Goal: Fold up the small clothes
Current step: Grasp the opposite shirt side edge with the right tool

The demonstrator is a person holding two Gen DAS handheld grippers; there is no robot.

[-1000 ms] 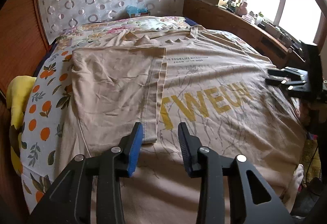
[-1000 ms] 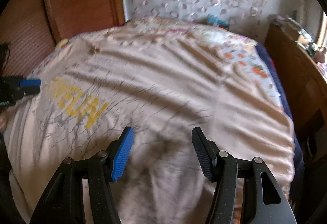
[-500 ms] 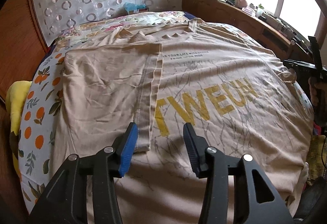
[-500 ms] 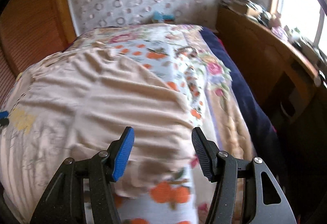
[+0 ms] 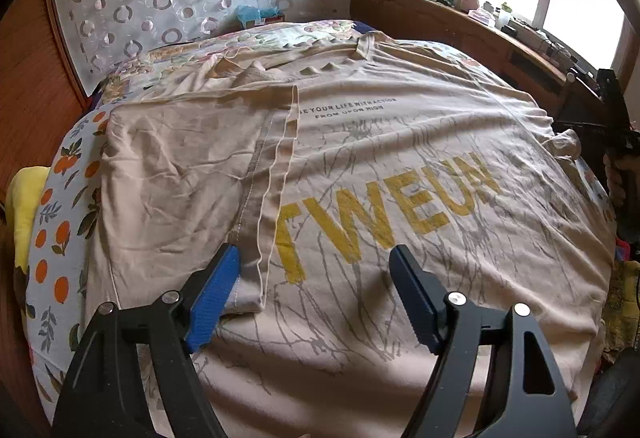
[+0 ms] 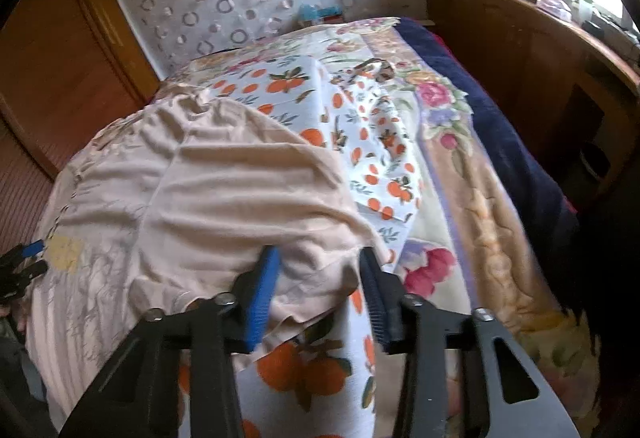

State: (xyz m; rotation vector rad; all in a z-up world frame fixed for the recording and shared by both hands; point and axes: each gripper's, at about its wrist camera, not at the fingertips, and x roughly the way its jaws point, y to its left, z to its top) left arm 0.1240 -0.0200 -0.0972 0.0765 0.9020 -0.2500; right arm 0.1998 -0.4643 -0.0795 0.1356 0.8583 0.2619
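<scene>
Since half a second ago, the right claw (image 6: 318, 292) has dropped to the edge of one beige T-shirt (image 5: 400, 166), its spread fingers straddling the bunched sleeve without clamping it. One left claw (image 5: 316, 294) has opened wider and hovers released over the shirt's lower hem, beside the yellow lettering. Under the shirt, one orange-print sheet (image 6: 372, 142) covers the bed (image 6: 480, 166).

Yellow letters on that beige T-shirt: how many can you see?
5: T, W, E, U, N, running in a row across the beige T-shirt from its folded-over side towards the window. That flap may cover more letters.
</scene>
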